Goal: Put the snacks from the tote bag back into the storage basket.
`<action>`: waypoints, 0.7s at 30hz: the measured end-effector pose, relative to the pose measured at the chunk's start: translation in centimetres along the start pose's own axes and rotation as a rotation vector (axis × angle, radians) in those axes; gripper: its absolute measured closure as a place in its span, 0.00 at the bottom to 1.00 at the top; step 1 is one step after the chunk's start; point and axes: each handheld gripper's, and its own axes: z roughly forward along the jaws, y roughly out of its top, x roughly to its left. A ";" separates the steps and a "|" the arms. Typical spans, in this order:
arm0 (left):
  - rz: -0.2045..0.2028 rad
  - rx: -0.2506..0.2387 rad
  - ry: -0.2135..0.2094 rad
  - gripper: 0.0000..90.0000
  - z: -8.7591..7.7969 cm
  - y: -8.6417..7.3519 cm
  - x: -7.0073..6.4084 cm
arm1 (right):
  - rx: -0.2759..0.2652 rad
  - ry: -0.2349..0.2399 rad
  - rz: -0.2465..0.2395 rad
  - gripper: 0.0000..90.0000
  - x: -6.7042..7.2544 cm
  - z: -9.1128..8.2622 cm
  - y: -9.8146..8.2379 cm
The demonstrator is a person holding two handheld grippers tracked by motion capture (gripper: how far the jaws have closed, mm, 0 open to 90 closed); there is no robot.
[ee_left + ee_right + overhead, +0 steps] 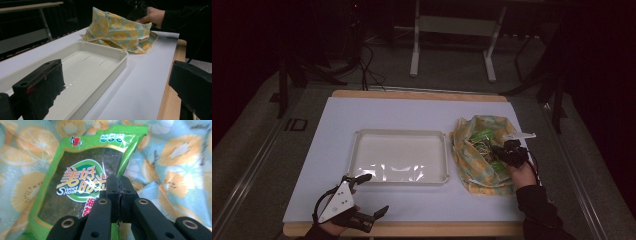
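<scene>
A person's right tongs (120,185), jaws pressed together, pinch the edge of a green foil snack packet (82,180) printed with red-and-yellow lettering, seen close in the right gripper view against the fruit-print lining behind it. The packet lies inside an open cloth bag patterned with orange slices on pale blue-green (477,150), which sits crumpled on the right side of the white-covered worktop (412,112). From the high view the right tongs (503,152) reach into the bag's mouth, the person's hand and dark sleeve coming in from the lower right. More green packets (482,135) show in the bag's opening.

Just left of the bag, and apart from it, a shallow white rectangular plastic tray (399,134) rests in the middle of the worktop. The left tongs (374,195) hang near the worktop's front edge at the left, just before the tray's near corner, jaws spread wide and gripping nothing. The left gripper view looks along those parted jaws across the tray (117,53) toward the bag (117,32) and the other hand (153,15) beyond.
</scene>
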 end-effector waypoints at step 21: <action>-0.001 -0.001 0.003 0.00 0.0 0.0 0.0 | -0.124 -0.017 0.089 0.99 -0.4 -4.0 0.0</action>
